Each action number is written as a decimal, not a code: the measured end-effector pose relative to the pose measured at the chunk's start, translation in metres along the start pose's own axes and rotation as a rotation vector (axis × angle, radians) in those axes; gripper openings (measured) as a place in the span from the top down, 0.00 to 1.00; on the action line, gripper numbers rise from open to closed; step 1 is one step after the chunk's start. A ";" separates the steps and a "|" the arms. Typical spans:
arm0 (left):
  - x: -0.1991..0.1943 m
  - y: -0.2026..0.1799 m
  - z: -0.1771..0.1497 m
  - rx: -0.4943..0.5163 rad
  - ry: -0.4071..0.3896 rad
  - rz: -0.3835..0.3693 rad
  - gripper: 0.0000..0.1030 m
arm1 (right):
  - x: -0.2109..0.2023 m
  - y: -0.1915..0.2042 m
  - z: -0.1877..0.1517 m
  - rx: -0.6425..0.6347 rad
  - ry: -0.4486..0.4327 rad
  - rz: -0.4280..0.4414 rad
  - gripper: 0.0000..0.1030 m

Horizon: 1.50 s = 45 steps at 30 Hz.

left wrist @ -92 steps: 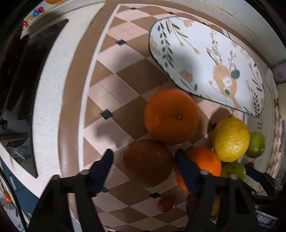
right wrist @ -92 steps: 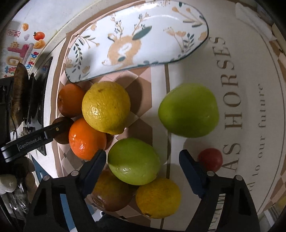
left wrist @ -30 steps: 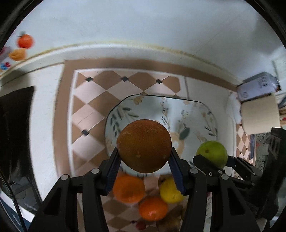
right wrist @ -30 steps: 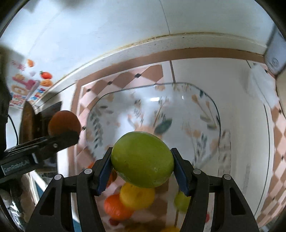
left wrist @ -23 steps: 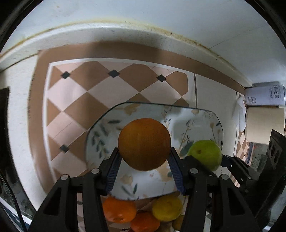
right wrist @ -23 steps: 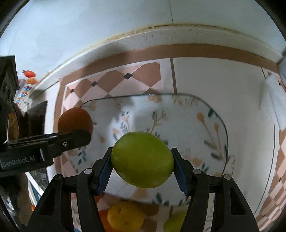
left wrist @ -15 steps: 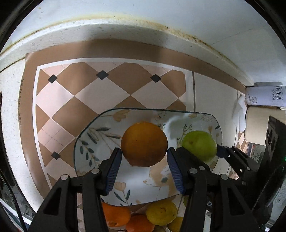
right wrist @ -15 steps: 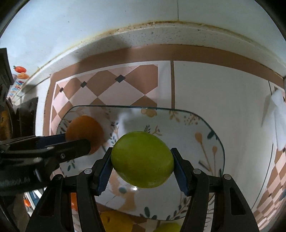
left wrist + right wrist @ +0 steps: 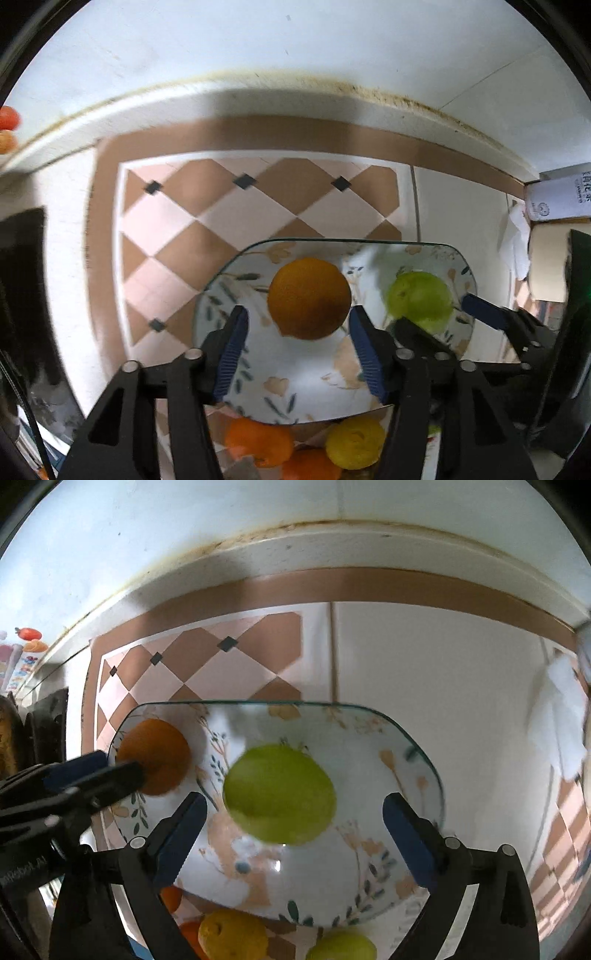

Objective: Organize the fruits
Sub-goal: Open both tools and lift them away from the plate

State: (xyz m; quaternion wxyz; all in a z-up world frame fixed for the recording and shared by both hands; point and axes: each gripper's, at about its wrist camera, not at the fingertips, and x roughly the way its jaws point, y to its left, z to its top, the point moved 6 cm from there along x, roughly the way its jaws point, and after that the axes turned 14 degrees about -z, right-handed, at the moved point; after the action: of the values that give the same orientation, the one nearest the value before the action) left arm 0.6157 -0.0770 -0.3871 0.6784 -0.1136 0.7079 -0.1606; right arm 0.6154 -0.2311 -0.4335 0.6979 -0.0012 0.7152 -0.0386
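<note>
orange point(image 9: 309, 297) and green fruit point(image 9: 279, 794) on plate point(image 9: 399, 738) — "robot" lettering on left gripper point(image 9: 79, 771)

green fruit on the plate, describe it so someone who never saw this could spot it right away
Find the floral plate on the checkered mat. Two fruits lie on it between open grippers: the green fruit sits near the middle, ahead of the right gripper. Its neighbour there, the orange, is orange-skinned and lies at the plate's left edge.
</note>
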 end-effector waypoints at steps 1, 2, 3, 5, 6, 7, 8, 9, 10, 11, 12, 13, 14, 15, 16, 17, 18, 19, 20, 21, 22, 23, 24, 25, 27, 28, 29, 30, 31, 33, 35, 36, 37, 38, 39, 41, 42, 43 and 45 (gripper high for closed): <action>-0.003 0.002 -0.002 0.007 -0.007 0.017 0.32 | -0.004 -0.003 -0.006 0.011 0.000 -0.004 0.05; -0.007 0.003 -0.007 0.015 -0.017 0.046 0.20 | -0.007 -0.005 -0.011 0.016 0.000 -0.006 0.05; -0.010 0.004 -0.010 0.021 -0.023 0.068 0.13 | -0.010 -0.005 -0.017 0.017 -0.002 -0.012 0.05; -0.016 0.004 -0.021 0.030 -0.048 0.100 0.11 | -0.016 -0.005 -0.029 0.021 -0.013 -0.024 0.05; -0.021 0.005 -0.027 0.034 -0.064 0.115 0.11 | -0.019 -0.004 -0.033 0.019 -0.023 -0.034 0.05; -0.024 0.004 -0.032 0.035 -0.080 0.127 0.11 | -0.023 -0.005 -0.039 0.019 -0.035 -0.045 0.05; -0.027 0.004 -0.038 0.036 -0.094 0.133 0.11 | -0.027 -0.006 -0.045 0.020 -0.047 -0.054 0.05; -0.030 0.004 -0.044 0.036 -0.100 0.141 0.11 | -0.031 -0.007 -0.051 0.023 -0.057 -0.060 0.05; -0.036 0.006 -0.052 0.037 -0.112 0.157 0.11 | -0.035 -0.009 -0.056 0.028 -0.064 -0.059 0.05; -0.043 0.008 -0.058 0.042 -0.126 0.165 0.11 | -0.042 -0.011 -0.064 0.040 -0.074 -0.051 0.05; -0.049 0.006 -0.067 0.048 -0.146 0.172 0.11 | -0.047 -0.012 -0.070 0.046 -0.082 -0.044 0.05; -0.054 0.005 -0.073 0.049 -0.163 0.180 0.11 | -0.054 -0.014 -0.077 0.050 -0.096 -0.044 0.05; -0.060 0.003 -0.080 0.051 -0.181 0.187 0.11 | -0.063 -0.017 -0.085 0.052 -0.115 -0.048 0.05; -0.066 0.000 -0.086 0.055 -0.200 0.193 0.11 | -0.070 -0.019 -0.092 0.050 -0.134 -0.051 0.05; -0.072 -0.002 -0.093 0.060 -0.223 0.204 0.11 | -0.079 -0.020 -0.099 0.049 -0.154 -0.055 0.05; -0.081 -0.005 -0.102 0.066 -0.246 0.216 0.11 | -0.088 -0.021 -0.108 0.051 -0.171 -0.053 0.05; -0.086 -0.008 -0.108 0.069 -0.261 0.217 0.11 | -0.095 -0.023 -0.115 0.056 -0.183 -0.047 0.05; -0.095 -0.012 -0.117 0.077 -0.284 0.214 0.11 | -0.105 -0.025 -0.124 0.060 -0.201 -0.041 0.05; -0.102 -0.016 -0.123 0.084 -0.302 0.215 0.11 | -0.114 -0.027 -0.132 0.061 -0.221 -0.043 0.05; -0.109 -0.020 -0.131 0.088 -0.323 0.218 0.11 | -0.121 -0.027 -0.137 0.060 -0.234 -0.045 0.05; -0.114 -0.022 -0.135 0.092 -0.337 0.216 0.11 | -0.131 -0.027 -0.146 0.058 -0.257 -0.048 0.05; -0.121 -0.025 -0.142 0.098 -0.354 0.213 0.11 | -0.140 -0.027 -0.154 0.056 -0.273 -0.050 0.05; -0.127 -0.028 -0.148 0.101 -0.368 0.214 0.11 | -0.147 -0.029 -0.161 0.057 -0.284 -0.047 0.05; -0.133 -0.031 -0.155 0.102 -0.385 0.211 0.11 | -0.155 -0.030 -0.168 0.057 -0.297 -0.042 0.05; -0.145 -0.036 -0.166 0.108 -0.412 0.203 0.11 | -0.169 -0.026 -0.179 0.055 -0.328 -0.040 0.05; -0.150 -0.038 -0.170 0.112 -0.419 0.201 0.11 | -0.175 -0.025 -0.183 0.054 -0.341 -0.041 0.05; -0.155 -0.040 -0.175 0.118 -0.426 0.197 0.11 | -0.185 -0.025 -0.191 0.052 -0.362 -0.039 0.05; -0.159 -0.043 -0.179 0.124 -0.435 0.194 0.11 | -0.192 -0.025 -0.195 0.052 -0.376 -0.039 0.05; -0.164 -0.046 -0.186 0.131 -0.444 0.191 0.11 | -0.201 -0.025 -0.200 0.051 -0.395 -0.038 0.05; -0.172 -0.051 -0.195 0.146 -0.459 0.187 0.11 | -0.213 -0.025 -0.209 0.055 -0.419 -0.032 0.05; -0.179 -0.054 -0.202 0.159 -0.476 0.190 0.11 | -0.223 -0.023 -0.216 0.059 -0.443 -0.027 0.05; -0.181 -0.056 -0.205 0.162 -0.479 0.187 0.11 | -0.226 -0.023 -0.218 0.058 -0.450 -0.024 0.05; -0.183 -0.056 -0.208 0.162 -0.481 0.181 0.11 | -0.229 -0.021 -0.221 0.057 -0.455 -0.020 0.05; -0.184 -0.056 -0.209 0.161 -0.487 0.179 0.11 | -0.232 -0.020 -0.224 0.057 -0.459 -0.016 0.05; -0.186 -0.056 -0.211 0.161 -0.491 0.178 0.11 | -0.234 -0.019 -0.226 0.055 -0.461 -0.012 0.05; -0.187 -0.055 -0.213 0.161 -0.491 0.173 0.11 | -0.237 -0.016 -0.231 0.054 -0.460 0.000 0.05; -0.188 -0.055 -0.214 0.159 -0.492 0.170 0.11 | -0.238 -0.016 -0.232 0.055 -0.460 0.006 0.05; -0.188 -0.054 -0.215 0.157 -0.492 0.165 0.11 | -0.238 -0.015 -0.233 0.056 -0.461 0.009 0.05; -0.187 -0.053 -0.215 0.153 -0.489 0.156 0.11 | -0.238 -0.014 -0.233 0.062 -0.463 0.018 0.05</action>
State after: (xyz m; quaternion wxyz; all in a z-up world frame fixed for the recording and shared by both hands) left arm 0.4081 -0.0387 -0.1880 0.8461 -0.0425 0.5155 -0.1284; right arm 0.3878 -0.2194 -0.1897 0.8434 0.0178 0.5344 -0.0528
